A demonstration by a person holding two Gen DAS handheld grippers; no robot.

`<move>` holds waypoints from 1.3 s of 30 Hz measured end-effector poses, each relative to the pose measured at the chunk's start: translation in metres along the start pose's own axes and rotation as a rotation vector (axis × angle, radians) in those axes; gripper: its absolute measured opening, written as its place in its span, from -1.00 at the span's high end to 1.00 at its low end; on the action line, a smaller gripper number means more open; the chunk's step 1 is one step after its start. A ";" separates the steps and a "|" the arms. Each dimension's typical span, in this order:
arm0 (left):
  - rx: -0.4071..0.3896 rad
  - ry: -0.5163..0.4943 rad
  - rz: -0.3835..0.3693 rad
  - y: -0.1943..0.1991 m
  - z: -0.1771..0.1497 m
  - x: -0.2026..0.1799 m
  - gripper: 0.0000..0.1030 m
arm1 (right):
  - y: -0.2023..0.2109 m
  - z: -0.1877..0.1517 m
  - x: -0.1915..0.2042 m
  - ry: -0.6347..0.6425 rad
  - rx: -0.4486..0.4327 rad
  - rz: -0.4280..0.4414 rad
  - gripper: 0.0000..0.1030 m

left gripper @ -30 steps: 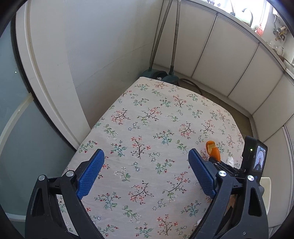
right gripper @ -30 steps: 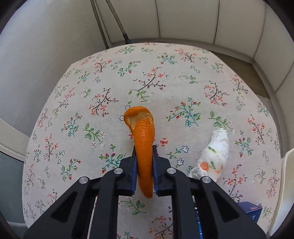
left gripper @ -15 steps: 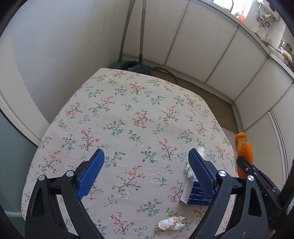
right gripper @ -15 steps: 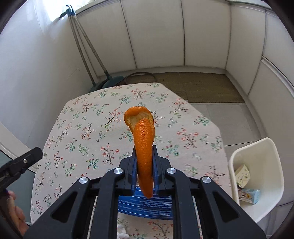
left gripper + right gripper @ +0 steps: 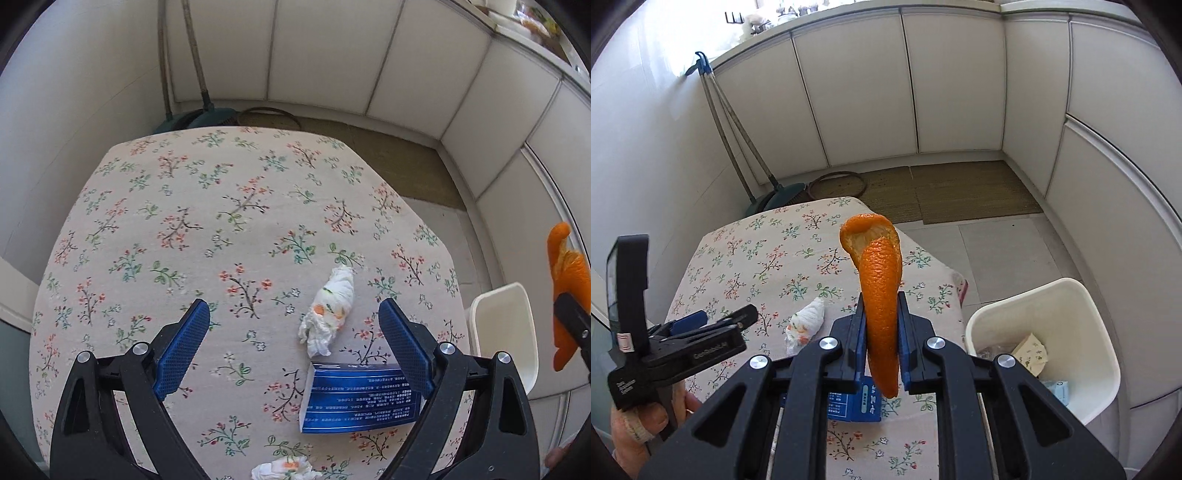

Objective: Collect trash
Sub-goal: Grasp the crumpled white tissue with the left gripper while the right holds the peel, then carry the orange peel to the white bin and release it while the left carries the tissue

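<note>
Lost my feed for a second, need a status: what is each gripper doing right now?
Left gripper: open, holding nothing, above the table.
Right gripper: shut on the orange peel.

Peel (image 5: 881,295) carried off table, bin (image 5: 1071,295) now near

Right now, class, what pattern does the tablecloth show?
Small floral sprigs, red and green on cream, cover the tablecloth; the left wrist view shows it best.
</note>
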State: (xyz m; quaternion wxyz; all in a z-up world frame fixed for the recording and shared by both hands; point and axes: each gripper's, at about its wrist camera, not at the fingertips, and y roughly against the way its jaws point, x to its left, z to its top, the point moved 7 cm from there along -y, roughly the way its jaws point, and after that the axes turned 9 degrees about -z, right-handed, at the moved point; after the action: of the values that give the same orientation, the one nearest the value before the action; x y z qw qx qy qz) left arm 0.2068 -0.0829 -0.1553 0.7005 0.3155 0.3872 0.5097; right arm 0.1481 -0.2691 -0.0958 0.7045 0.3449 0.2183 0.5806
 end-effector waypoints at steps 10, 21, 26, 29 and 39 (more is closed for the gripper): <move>0.279 -0.173 0.013 -0.086 -0.018 -0.031 -0.72 | -0.006 -0.006 -0.037 -0.046 0.030 -0.041 0.72; 0.388 -0.196 0.019 -0.111 -0.021 -0.024 0.25 | -0.005 -0.006 -0.036 -0.038 0.032 -0.030 0.72; 0.317 -0.142 0.006 -0.098 -0.015 -0.013 0.28 | -0.002 -0.007 -0.036 -0.032 0.029 -0.025 0.72; 0.241 -0.127 0.005 -0.079 -0.008 -0.011 0.28 | 0.001 -0.006 -0.035 -0.031 0.023 -0.020 0.72; 0.018 -0.056 -0.040 0.016 -0.003 -0.027 0.28 | 0.026 -0.007 -0.034 -0.024 -0.027 0.002 0.72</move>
State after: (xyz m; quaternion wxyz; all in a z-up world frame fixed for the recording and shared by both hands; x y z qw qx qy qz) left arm 0.1920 -0.1040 -0.1378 0.7182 0.3281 0.3781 0.4834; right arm 0.1177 -0.2983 -0.0845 0.7110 0.3425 0.2019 0.5800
